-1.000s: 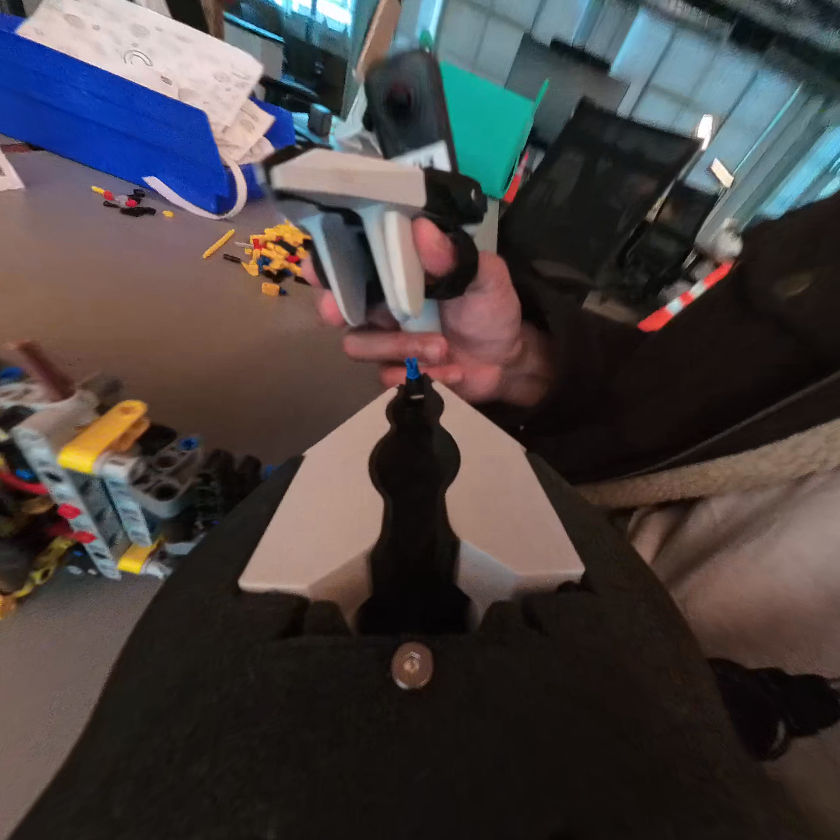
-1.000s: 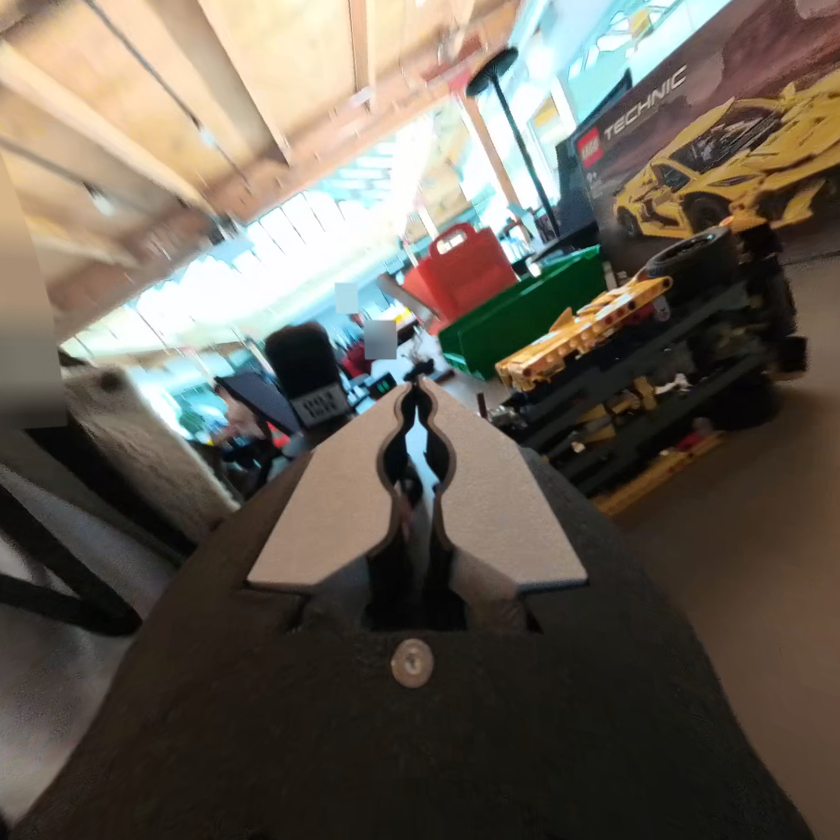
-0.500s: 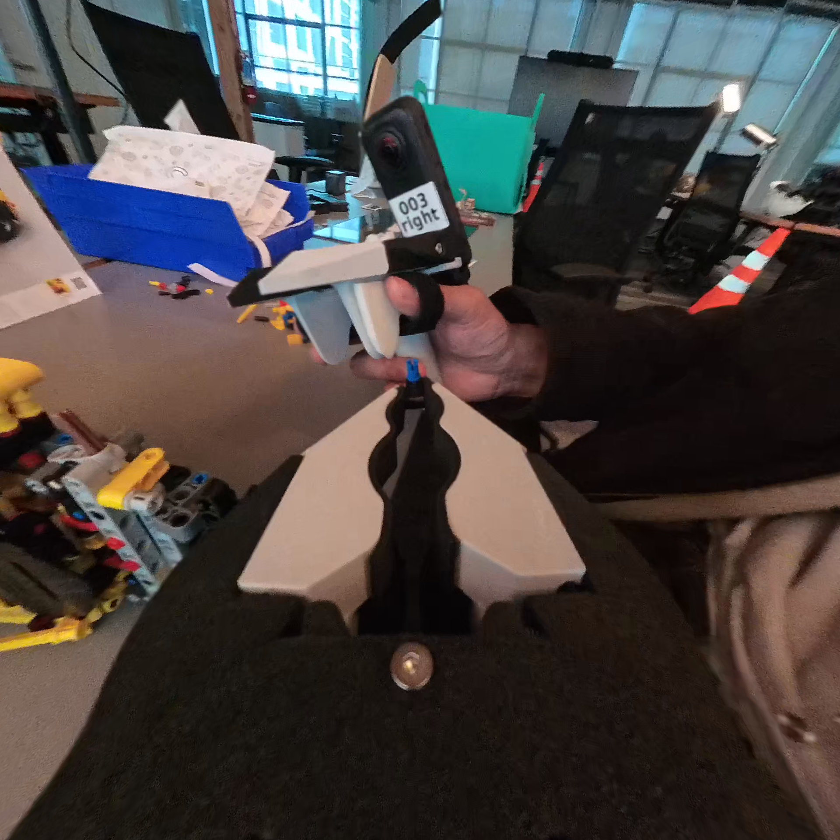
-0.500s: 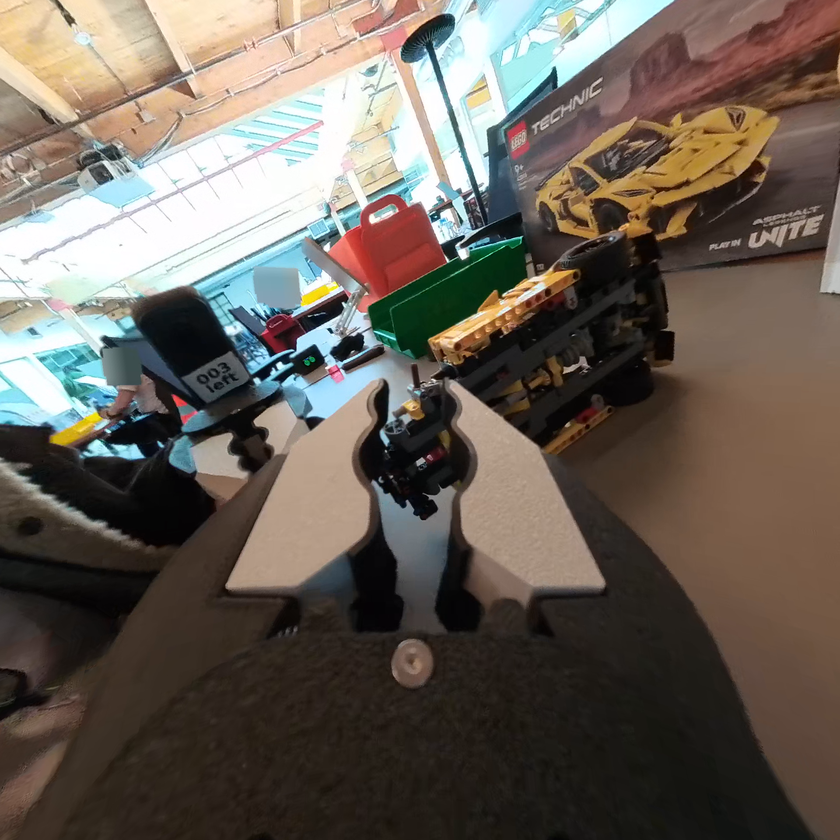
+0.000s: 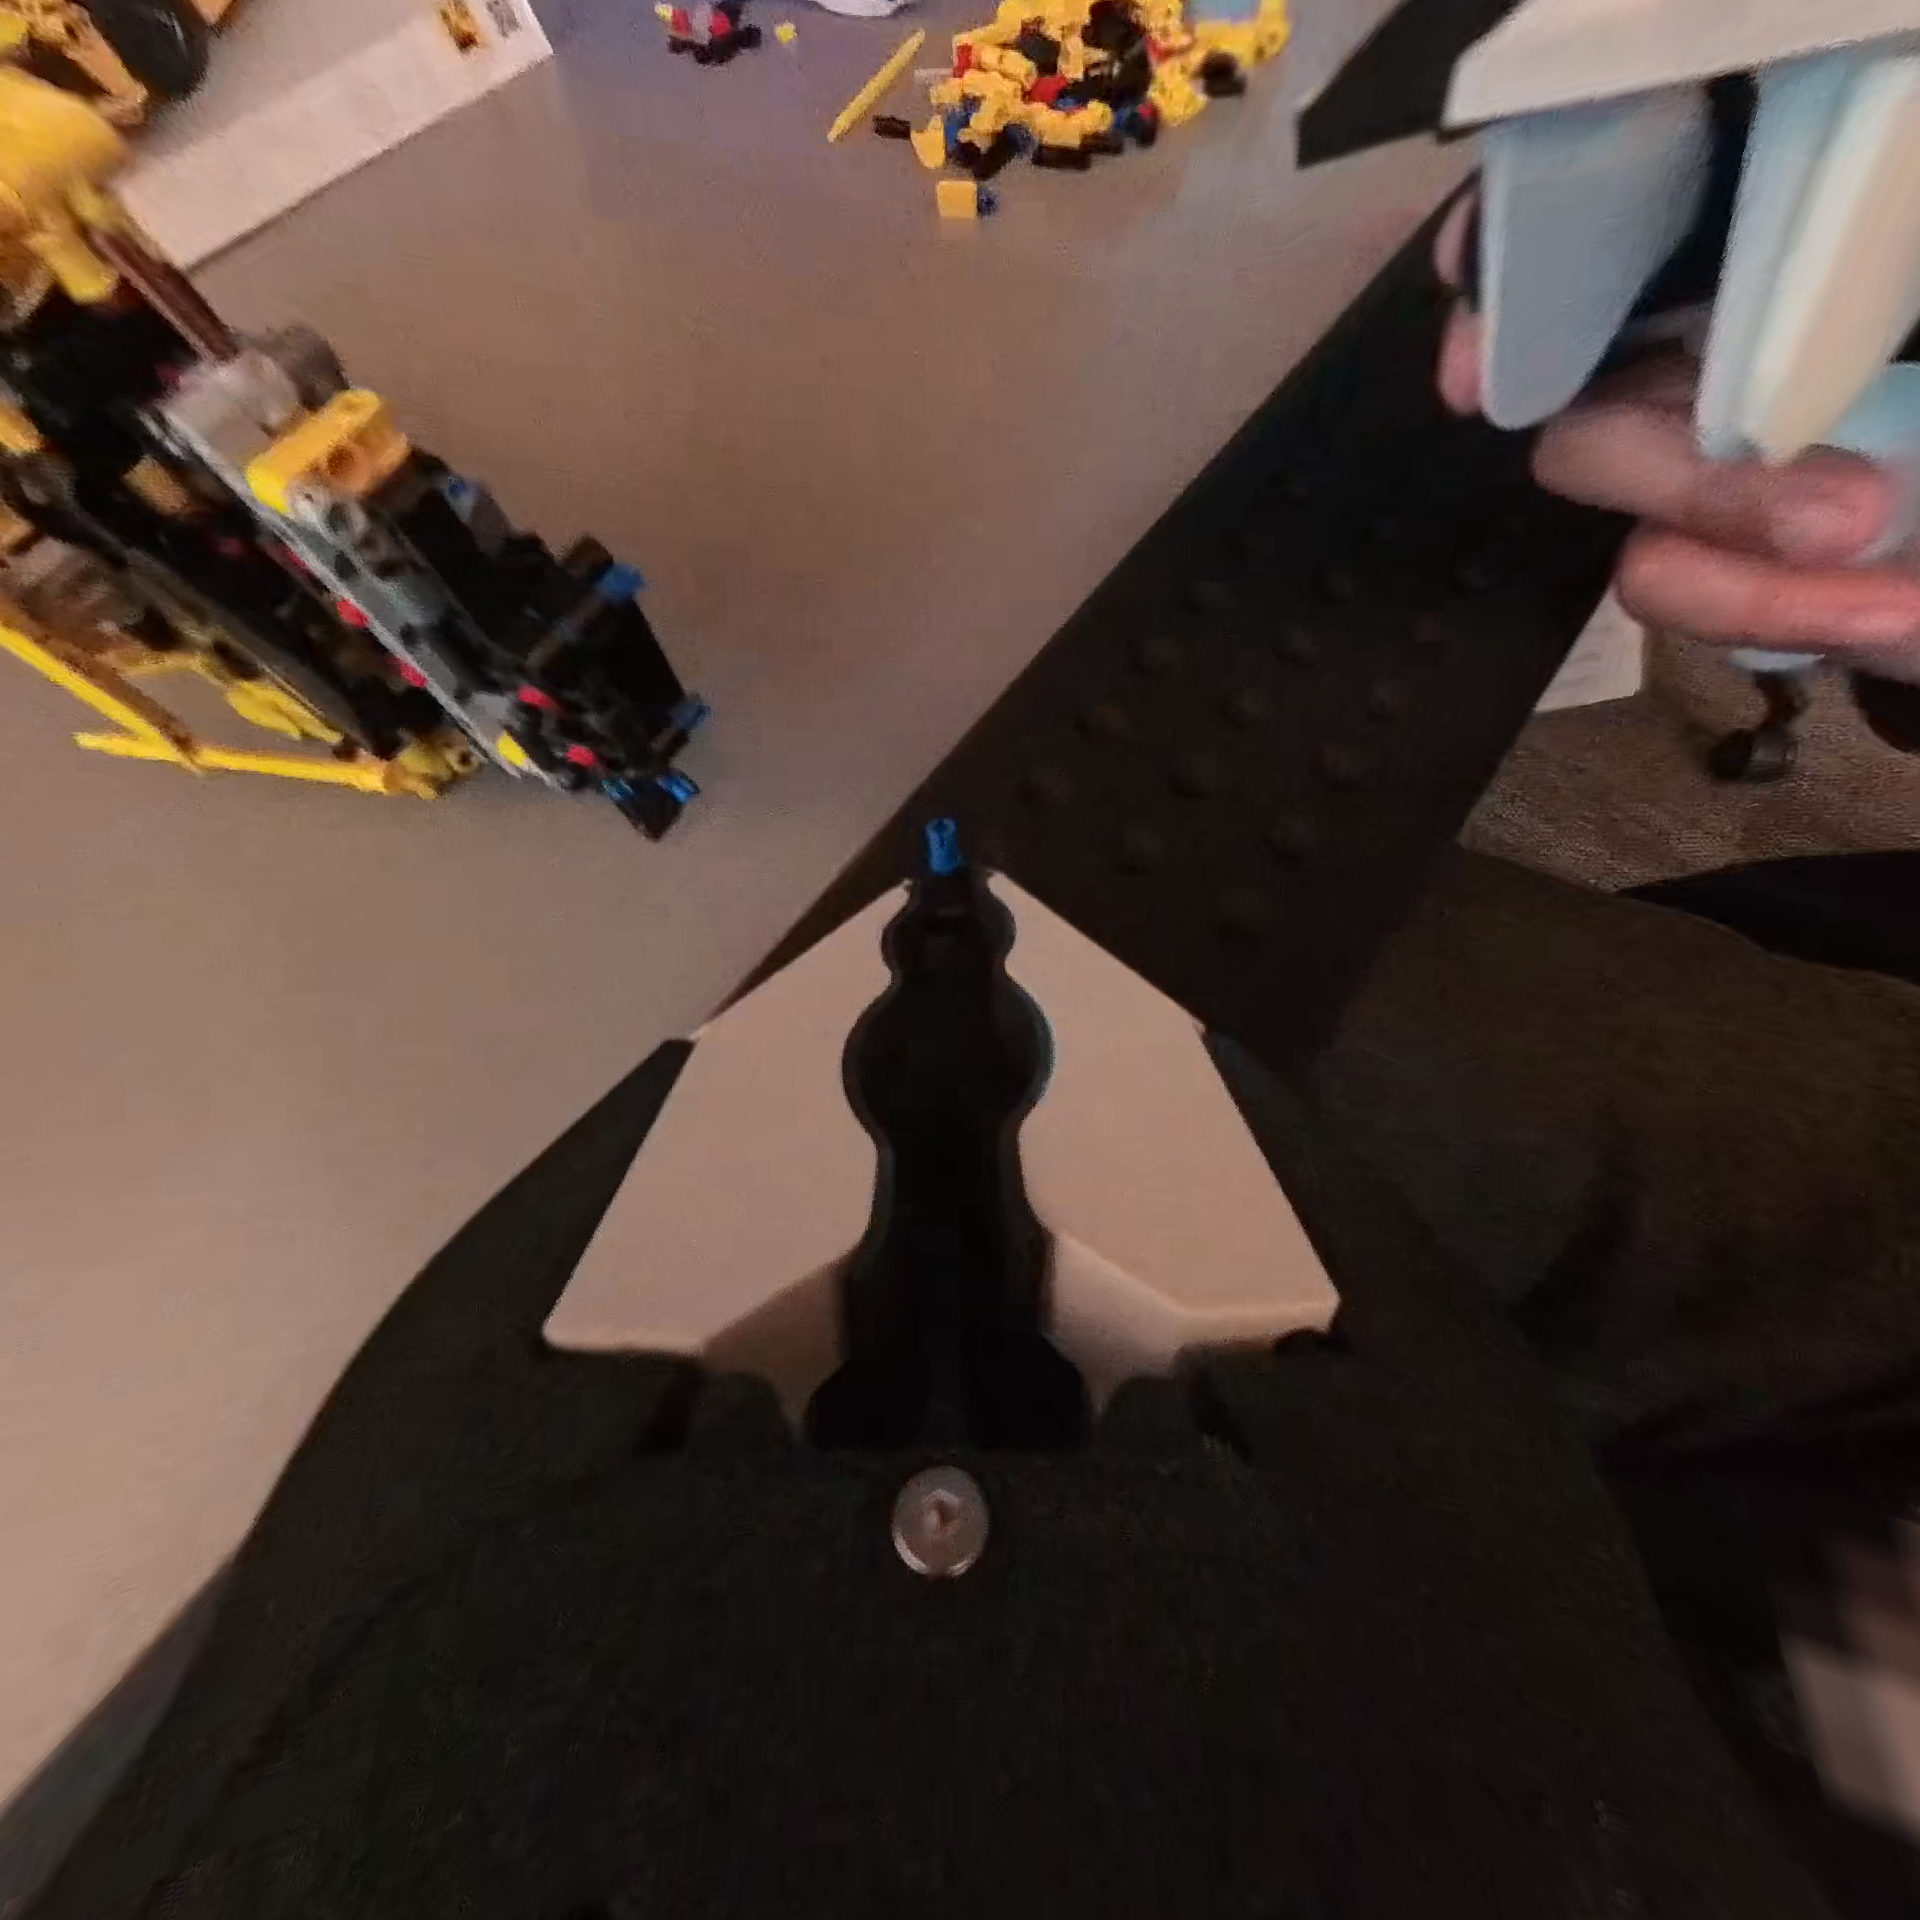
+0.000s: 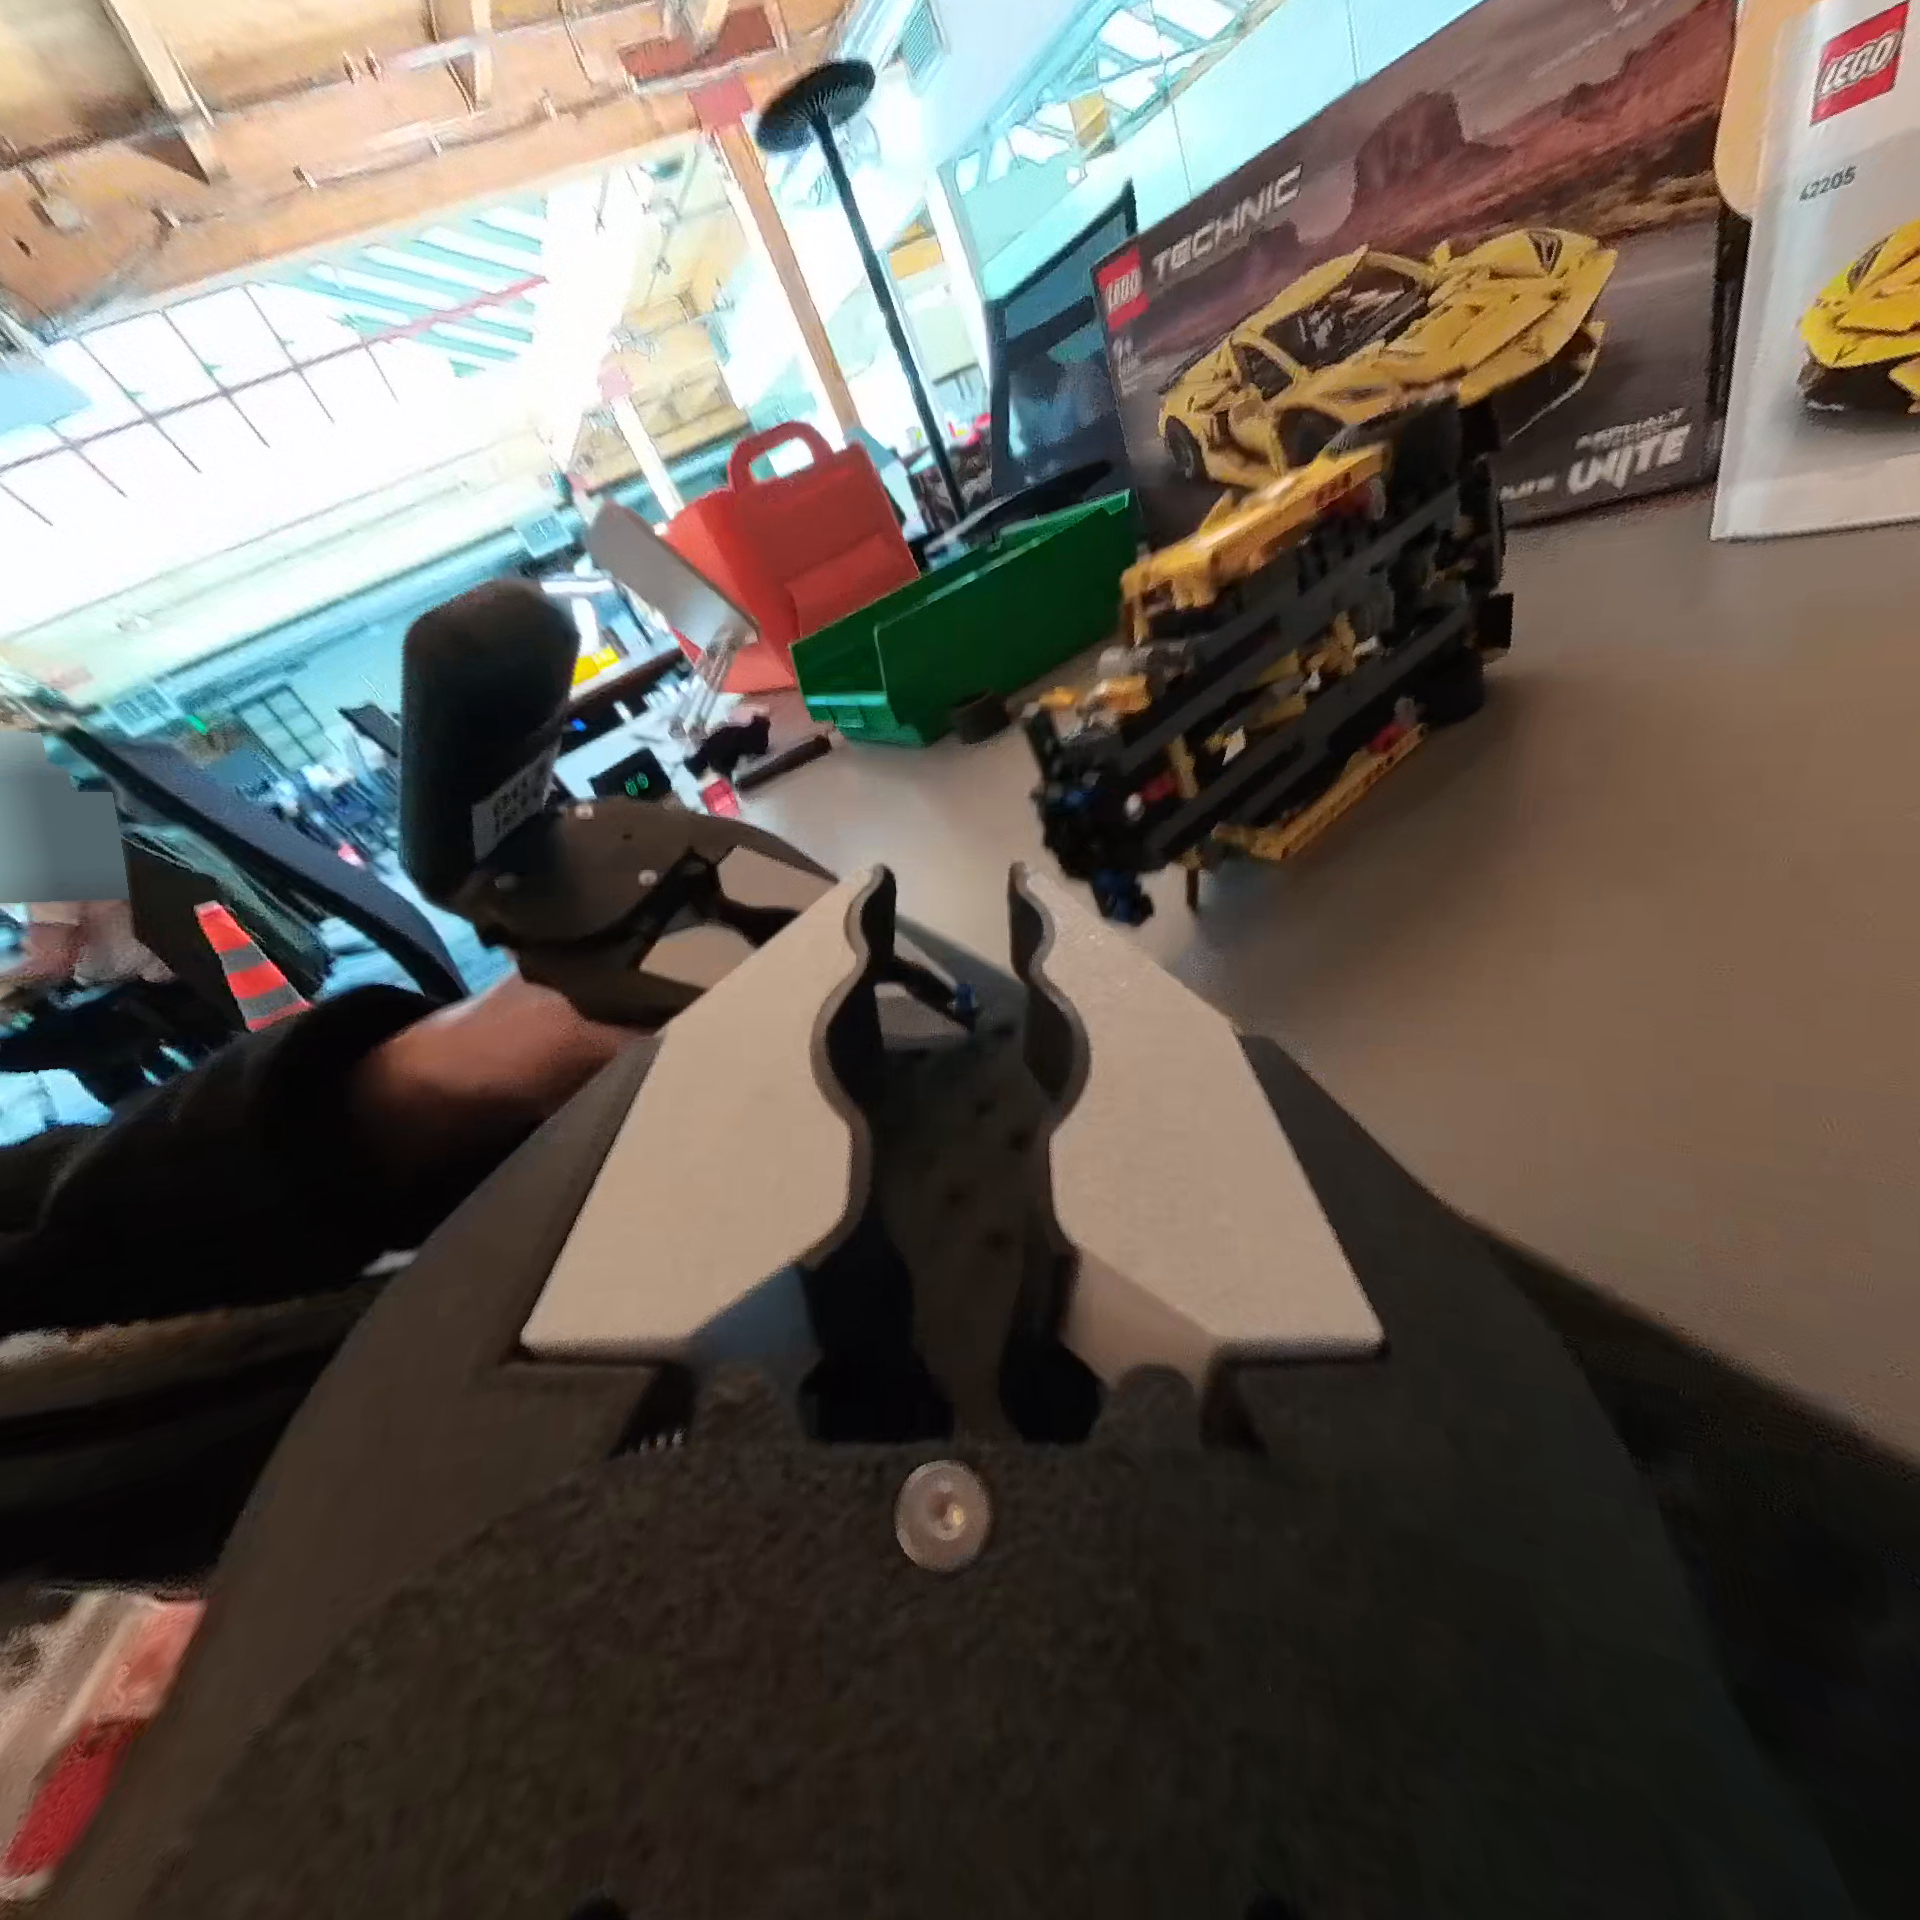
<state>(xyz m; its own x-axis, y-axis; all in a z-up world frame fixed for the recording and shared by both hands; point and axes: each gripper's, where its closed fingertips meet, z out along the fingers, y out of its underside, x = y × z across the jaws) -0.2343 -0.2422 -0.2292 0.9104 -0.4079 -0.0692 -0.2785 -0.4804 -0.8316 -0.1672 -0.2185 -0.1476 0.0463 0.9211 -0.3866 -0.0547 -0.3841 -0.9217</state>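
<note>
My left gripper (image 5: 942,878) is shut on a small blue pin (image 5: 942,842) that sticks out past its tips. It hovers over a black dimpled strip (image 5: 1247,707) at the grey table's edge (image 5: 727,436). My right gripper (image 6: 951,904) is open and empty, and points at the left gripper's tips. The blue pin (image 6: 966,1000) shows in the gap between its fingers. The left gripper's black body (image 6: 623,894) lies to the left there. In the left wrist view the right gripper (image 5: 1351,114), held by a hand (image 5: 1766,561), sits at the top right.
A yellow and black brick car model (image 5: 343,592) lies on its side left of the left gripper, and shows in the right wrist view (image 6: 1278,686). A pile of loose pieces (image 5: 1049,83), a green bin (image 6: 966,644), a red bag (image 6: 800,540), the set's box (image 6: 1403,312) and a booklet (image 6: 1829,260) lie beyond. There is about 11 centimetres between the tips of the two grippers.
The left view has tipped down toward the table, with the blue pin still held. The right gripper has opened wider and swung to face the left gripper's tips.
</note>
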